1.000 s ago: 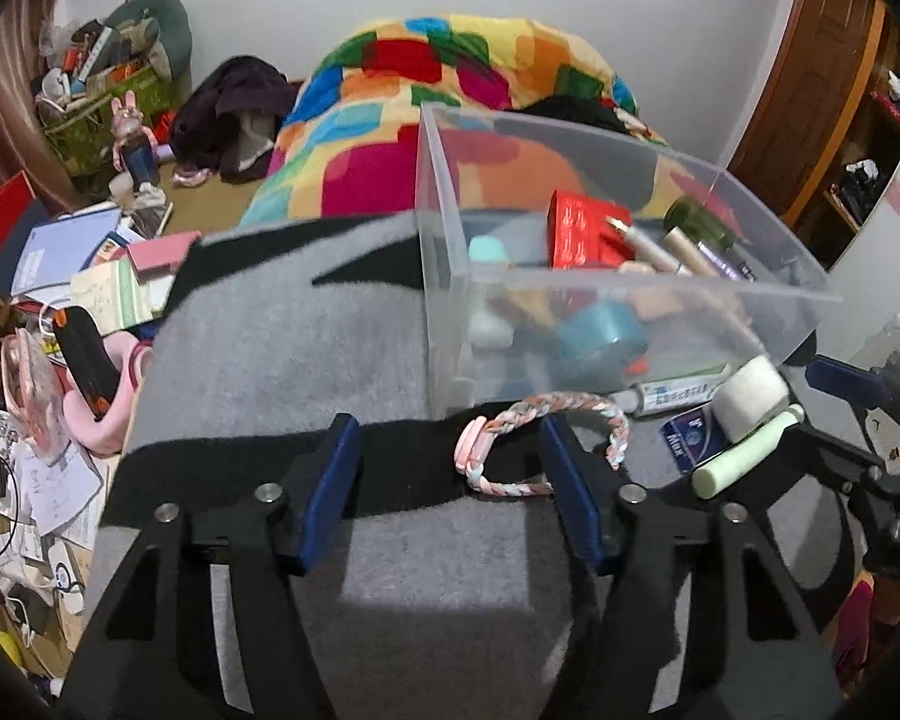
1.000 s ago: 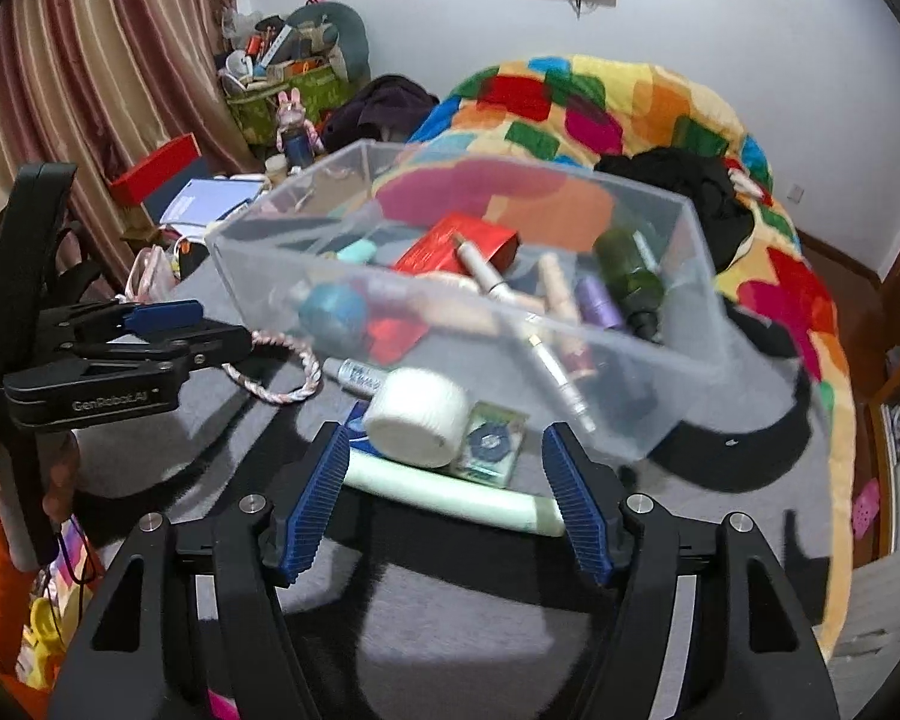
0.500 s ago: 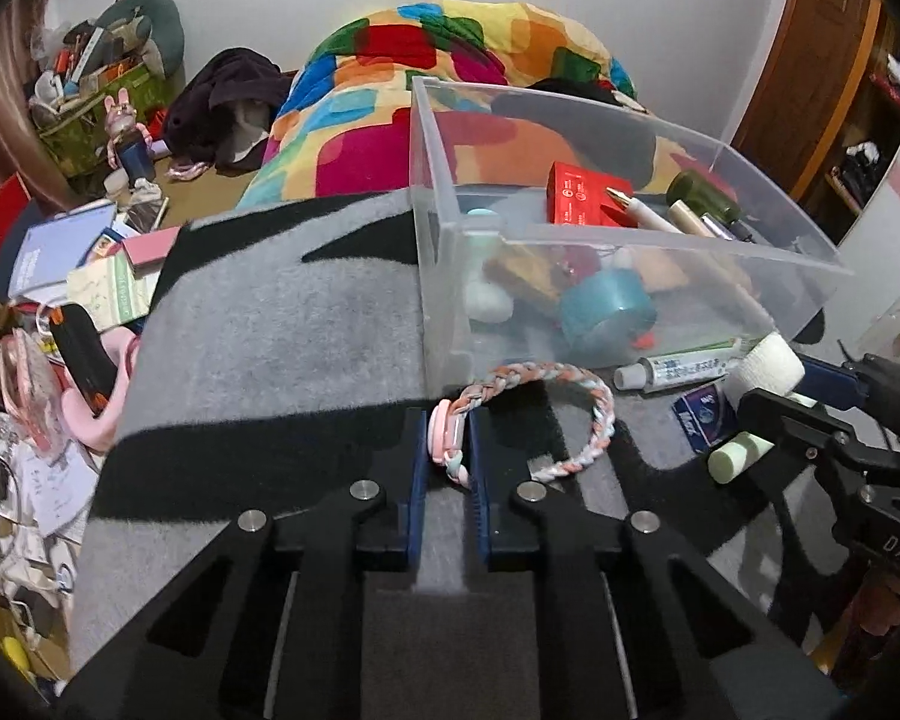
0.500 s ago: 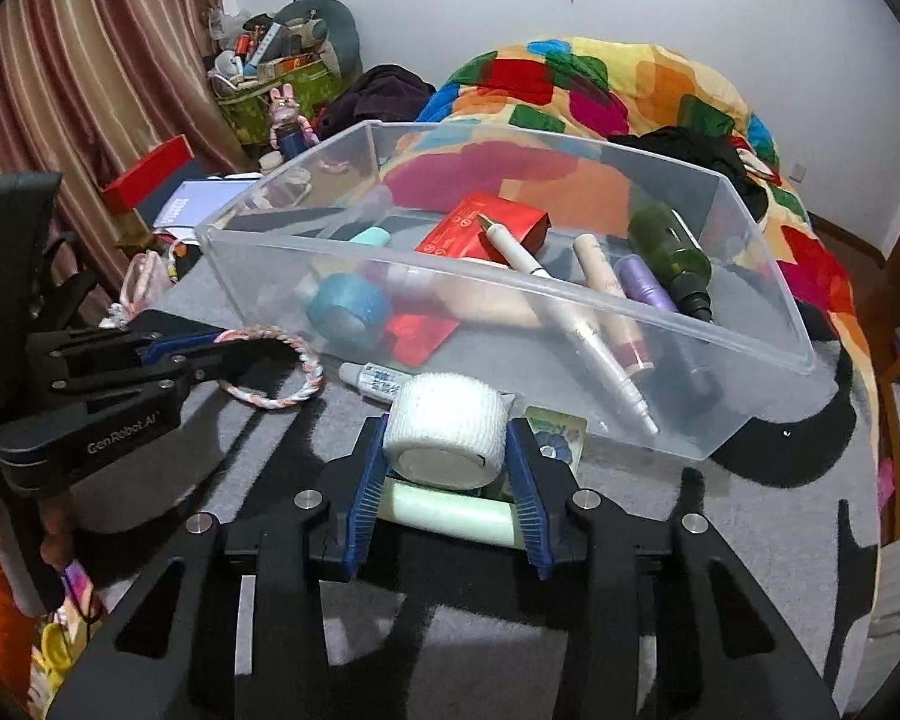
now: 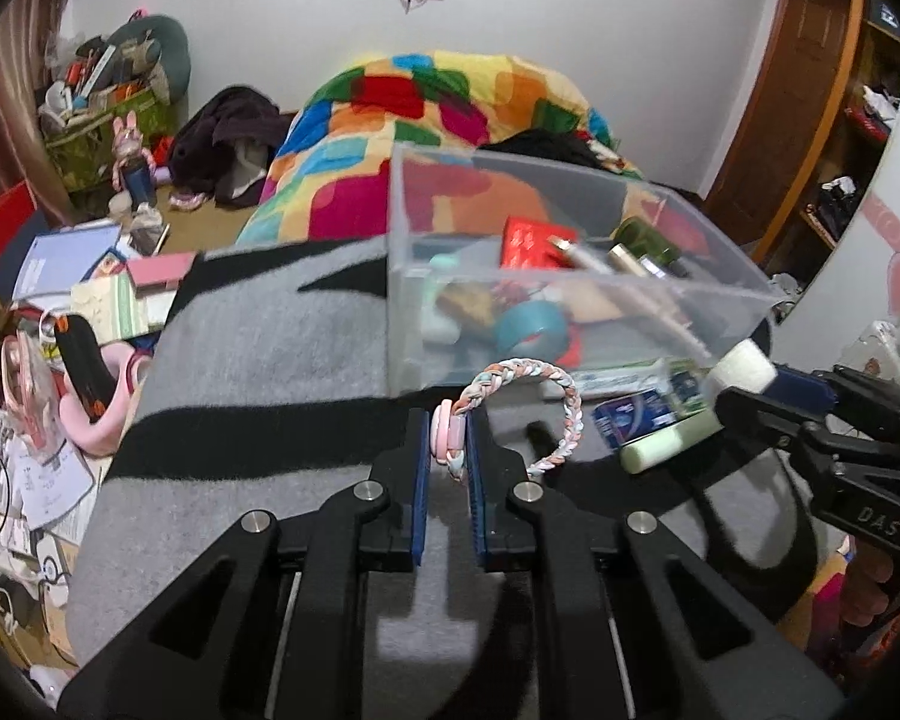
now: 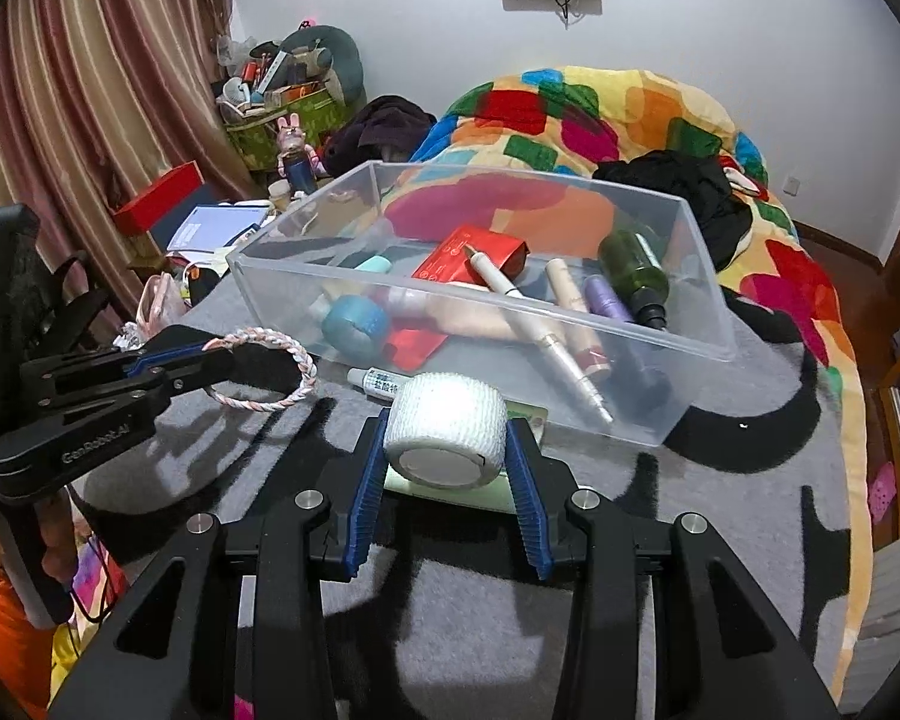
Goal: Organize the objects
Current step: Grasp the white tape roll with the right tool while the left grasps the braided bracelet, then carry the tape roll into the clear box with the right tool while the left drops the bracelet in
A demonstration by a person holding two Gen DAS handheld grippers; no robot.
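Note:
My left gripper (image 5: 448, 441) is shut on a pink-and-white braided bracelet (image 5: 534, 396) and holds it lifted just in front of the clear plastic bin (image 5: 570, 285). It also shows in the right wrist view (image 6: 180, 354) with the bracelet (image 6: 270, 369). My right gripper (image 6: 447, 450) is shut on a white bandage roll (image 6: 447, 435), raised above the grey blanket before the bin (image 6: 660, 324). The roll shows in the left wrist view (image 5: 744, 367). The bin holds a red packet (image 6: 468, 255), a teal tape roll (image 6: 354, 324), tubes and a green bottle (image 6: 633, 273).
A pale green tube (image 5: 666, 447), a blue packet (image 5: 633, 414) and a small white tube (image 6: 381, 384) lie on the grey and black blanket (image 5: 258, 360) by the bin. A colourful quilt (image 6: 600, 120) is behind. Clutter crowds the floor on the left (image 5: 78, 312).
Both grippers closed from open: the left on the bracelet, the right on the bandage roll. Both objects have since been lifted off the blanket.

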